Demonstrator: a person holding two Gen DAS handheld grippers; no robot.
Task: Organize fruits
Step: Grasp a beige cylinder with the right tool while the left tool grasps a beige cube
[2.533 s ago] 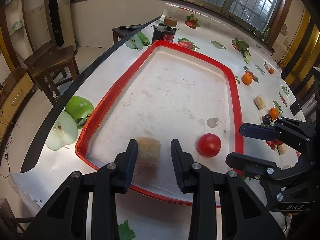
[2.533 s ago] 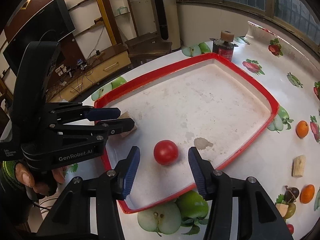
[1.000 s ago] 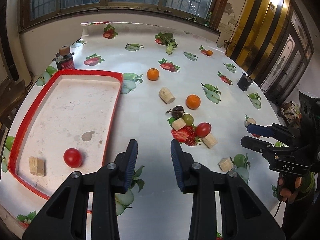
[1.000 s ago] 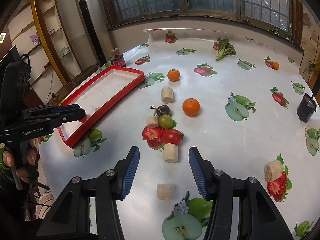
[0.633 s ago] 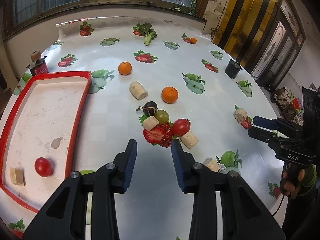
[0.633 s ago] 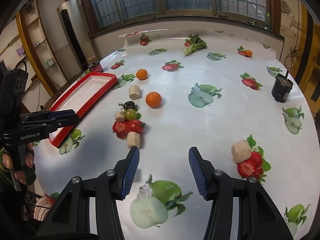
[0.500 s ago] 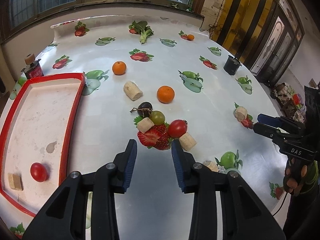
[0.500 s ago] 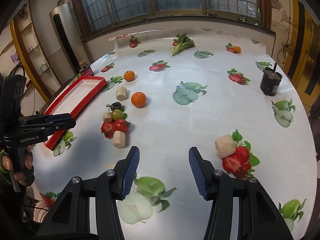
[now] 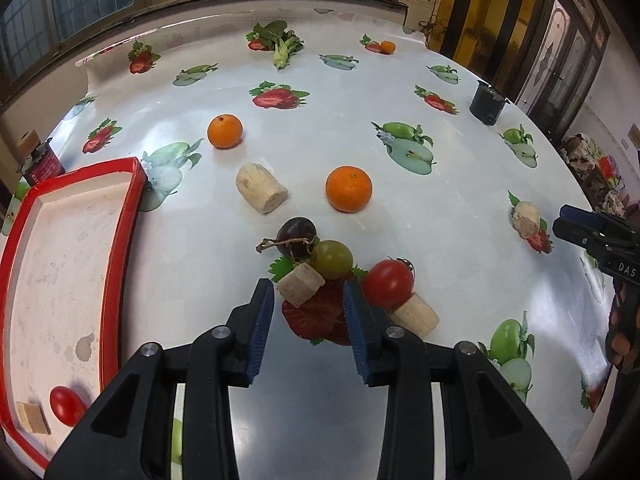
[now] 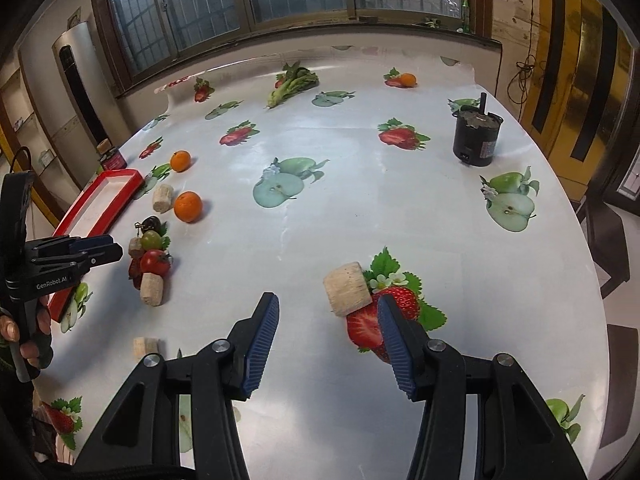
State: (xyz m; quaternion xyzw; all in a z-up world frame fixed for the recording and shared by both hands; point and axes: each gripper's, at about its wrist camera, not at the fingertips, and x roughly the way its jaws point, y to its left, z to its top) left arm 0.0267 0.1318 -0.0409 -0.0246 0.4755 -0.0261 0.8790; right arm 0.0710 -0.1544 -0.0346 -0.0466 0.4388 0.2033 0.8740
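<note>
My left gripper [image 9: 308, 312] is open and empty, just short of a small beige chunk [image 9: 301, 283] in a cluster with a green grape [image 9: 332, 259], a dark plum [image 9: 297, 234], a red tomato [image 9: 387, 282] and another beige chunk [image 9: 414, 314]. Two oranges [image 9: 349, 188] [image 9: 225, 131] and a beige piece [image 9: 261, 193] lie beyond. The red tray [image 9: 128, 204] at left holds a tomato [image 9: 66, 405] and a beige block [image 9: 32, 418]. My right gripper [image 10: 326, 340] is open and empty, near a beige chunk [image 10: 346, 289].
The table wears a white cloth printed with fruit. A black cup [image 10: 476, 140] stands at the far right, a small red can [image 9: 40, 160] behind the tray. A small beige chunk [image 10: 145, 347] lies at the near left of the right wrist view. Windows line the far wall.
Both grippers have left the tray and swung right. The left one has closed in on the fruit cluster; the right one has come up to the lone beige chunk. Both stay open.
</note>
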